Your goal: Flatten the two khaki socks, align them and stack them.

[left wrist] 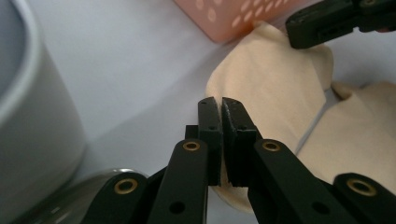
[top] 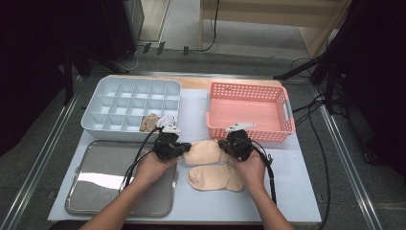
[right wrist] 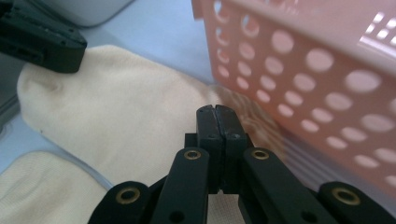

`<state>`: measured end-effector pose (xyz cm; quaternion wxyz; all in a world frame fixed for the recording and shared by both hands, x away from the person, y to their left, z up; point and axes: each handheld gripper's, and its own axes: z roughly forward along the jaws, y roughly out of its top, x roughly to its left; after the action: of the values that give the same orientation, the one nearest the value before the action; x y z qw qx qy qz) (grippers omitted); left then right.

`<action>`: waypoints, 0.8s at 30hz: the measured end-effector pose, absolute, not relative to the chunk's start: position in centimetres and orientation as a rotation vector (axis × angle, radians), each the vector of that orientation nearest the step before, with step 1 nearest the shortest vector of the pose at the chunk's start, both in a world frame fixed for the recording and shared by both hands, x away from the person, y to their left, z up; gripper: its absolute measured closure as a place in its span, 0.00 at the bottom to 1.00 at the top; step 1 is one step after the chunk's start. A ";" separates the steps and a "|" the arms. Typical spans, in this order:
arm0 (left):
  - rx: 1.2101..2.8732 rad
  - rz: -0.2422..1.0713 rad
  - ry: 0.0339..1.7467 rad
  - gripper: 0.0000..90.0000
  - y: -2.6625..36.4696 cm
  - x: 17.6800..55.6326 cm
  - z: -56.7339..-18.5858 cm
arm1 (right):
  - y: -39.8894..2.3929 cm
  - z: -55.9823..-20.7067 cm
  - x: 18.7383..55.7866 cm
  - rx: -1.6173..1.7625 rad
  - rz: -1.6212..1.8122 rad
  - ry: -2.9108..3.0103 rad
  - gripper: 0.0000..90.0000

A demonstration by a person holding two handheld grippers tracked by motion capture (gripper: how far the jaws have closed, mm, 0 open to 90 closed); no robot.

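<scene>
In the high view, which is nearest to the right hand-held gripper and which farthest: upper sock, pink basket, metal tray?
1. Upper sock, beside the right hand-held gripper, toward the middle.
2. Pink basket, just behind it.
3. Metal tray, far on the left.

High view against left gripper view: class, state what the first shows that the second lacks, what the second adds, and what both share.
High view: white divided organiser tray with rolled socks, flat steel tray, both hands. Left gripper view: left gripper jaws shut on the edge of the upper cream sock, seen close. Both share: that sock, lower cream sock, pink perforated plastic basket, right gripper.
</scene>
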<state>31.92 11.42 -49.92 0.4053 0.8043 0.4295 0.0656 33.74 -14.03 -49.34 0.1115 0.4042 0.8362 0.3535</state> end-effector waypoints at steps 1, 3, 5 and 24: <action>2.014 0.187 1.074 0.98 11.6 32.0 -49.6 | -14.2 -48.9 33.4 1.148 1.051 2.437 1.00; 2.023 0.184 1.072 0.98 11.5 32.0 -49.6 | -14.3 -48.8 33.2 1.135 1.062 2.429 1.00; 2.053 0.179 1.066 0.98 11.3 32.0 -49.8 | -14.5 -49.0 33.1 1.140 1.060 2.441 1.00; 2.141 0.171 0.961 0.97 10.4 29.2 -49.1 | -15.9 -48.6 29.7 1.169 1.047 2.498 1.00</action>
<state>29.19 10.35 -49.13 0.3842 0.8400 0.3771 0.0672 29.73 -15.86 -48.58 0.0958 0.3945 0.8429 0.3532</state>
